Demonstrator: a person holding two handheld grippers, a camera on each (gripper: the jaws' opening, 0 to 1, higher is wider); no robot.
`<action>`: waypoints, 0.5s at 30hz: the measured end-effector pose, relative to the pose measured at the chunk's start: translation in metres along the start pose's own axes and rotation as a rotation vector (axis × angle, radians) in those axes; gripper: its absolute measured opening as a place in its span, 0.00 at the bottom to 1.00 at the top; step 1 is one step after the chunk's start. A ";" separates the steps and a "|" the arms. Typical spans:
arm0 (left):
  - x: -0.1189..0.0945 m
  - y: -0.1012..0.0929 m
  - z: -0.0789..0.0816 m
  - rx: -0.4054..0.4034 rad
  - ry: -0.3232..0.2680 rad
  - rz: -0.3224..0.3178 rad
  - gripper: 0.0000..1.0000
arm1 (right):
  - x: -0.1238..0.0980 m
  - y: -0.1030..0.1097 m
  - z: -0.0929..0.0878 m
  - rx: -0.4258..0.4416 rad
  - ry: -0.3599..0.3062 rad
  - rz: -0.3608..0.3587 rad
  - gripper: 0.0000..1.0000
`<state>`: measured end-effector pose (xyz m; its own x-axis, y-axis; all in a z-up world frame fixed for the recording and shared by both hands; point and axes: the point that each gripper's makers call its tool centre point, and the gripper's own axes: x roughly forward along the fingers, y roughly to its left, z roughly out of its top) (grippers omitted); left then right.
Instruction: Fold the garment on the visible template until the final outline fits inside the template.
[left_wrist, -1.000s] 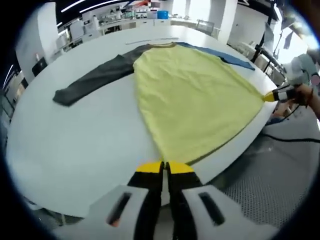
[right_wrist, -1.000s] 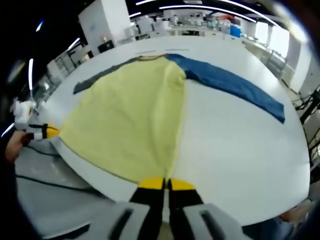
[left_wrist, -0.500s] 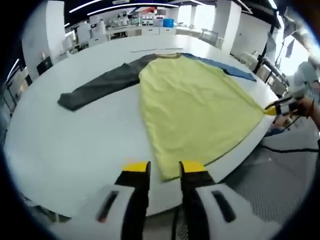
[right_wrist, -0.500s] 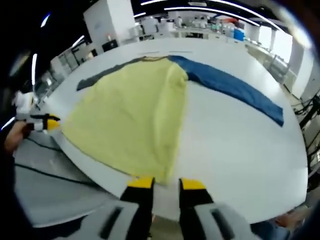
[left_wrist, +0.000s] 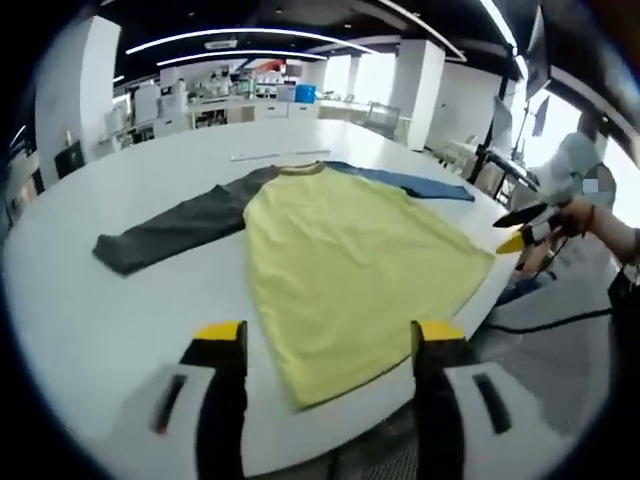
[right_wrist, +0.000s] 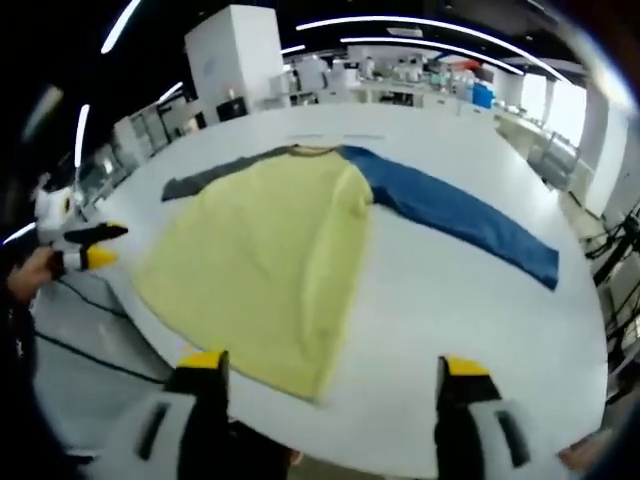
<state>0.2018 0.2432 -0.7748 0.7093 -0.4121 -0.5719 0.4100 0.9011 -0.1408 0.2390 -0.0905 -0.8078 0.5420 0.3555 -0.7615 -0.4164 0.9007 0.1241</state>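
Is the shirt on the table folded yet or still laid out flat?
Spread flat. The yellow body lies open on the white table, grey sleeve and blue sleeve stretched out to either side.

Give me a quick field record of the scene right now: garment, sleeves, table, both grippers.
garment: yellow-bodied shirt lying flat and spread out, hem at the near table edge
left-hand sleeve: dark grey sleeve, stretched out flat on the table
other sleeve: blue sleeve, stretched out flat
surface: white table
template: cannot tell; no outline made out under the cloth
left gripper: jaws wide apart, holding nothing, over the hem
right gripper: jaws wide apart, holding nothing, over the hem corner
fold state: not yet folded
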 end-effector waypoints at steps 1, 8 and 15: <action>0.001 0.002 0.001 0.007 -0.009 0.005 0.69 | 0.001 -0.006 0.002 0.006 -0.002 -0.001 0.92; -0.001 0.012 0.008 0.026 -0.035 0.017 0.80 | -0.006 -0.047 0.022 0.055 -0.009 -0.025 0.94; -0.004 0.015 0.019 0.022 -0.072 0.018 0.90 | -0.009 -0.105 0.038 0.119 -0.033 -0.072 0.96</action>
<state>0.2159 0.2563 -0.7596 0.7558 -0.4057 -0.5140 0.4093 0.9054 -0.1127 0.3057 -0.1785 -0.7899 0.5914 0.2954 -0.7503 -0.2871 0.9466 0.1464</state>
